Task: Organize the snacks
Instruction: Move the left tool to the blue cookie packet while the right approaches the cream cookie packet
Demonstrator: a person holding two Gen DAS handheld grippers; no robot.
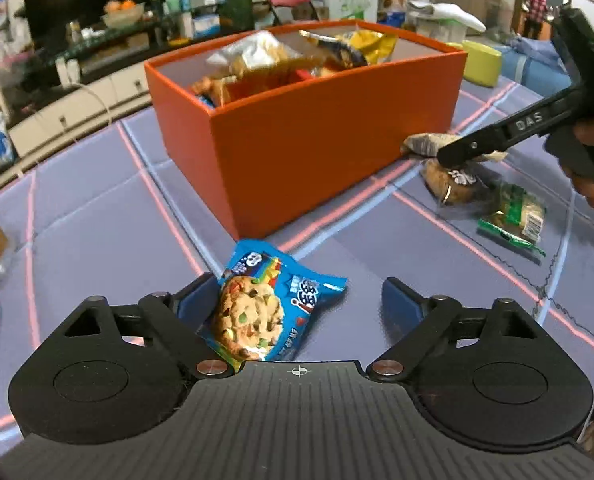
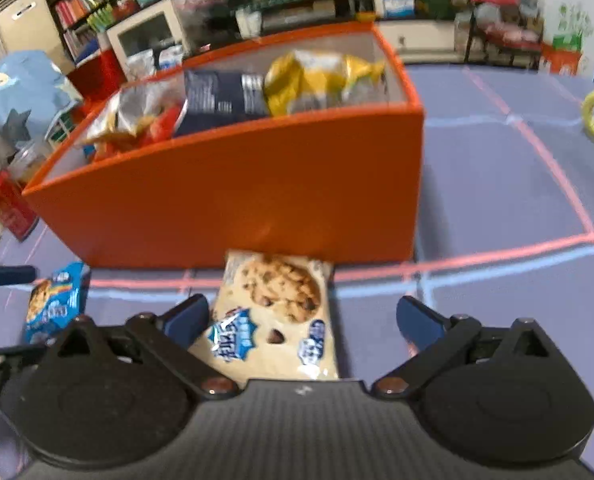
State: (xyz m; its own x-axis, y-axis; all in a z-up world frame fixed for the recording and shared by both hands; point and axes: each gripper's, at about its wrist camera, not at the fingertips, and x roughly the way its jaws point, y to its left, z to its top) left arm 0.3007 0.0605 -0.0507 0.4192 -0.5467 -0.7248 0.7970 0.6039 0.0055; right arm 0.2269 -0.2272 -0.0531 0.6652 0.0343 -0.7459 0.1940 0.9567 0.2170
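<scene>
Purple checked tablecloth (image 1: 97,216) held an orange box (image 1: 317,152) of snacks at twelve o'clock; both grippers stood apart, unclamped; left gripper (image 1: 289,304) straddled a blue cookie packet (image 1: 257,312), right gripper (image 2: 303,320) a cream cookie packet (image 2: 273,312); light, crinkly, crushable, best pinched across the middle.

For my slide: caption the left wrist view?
Open left claw around a blue cookie packet before the orange box.
</scene>
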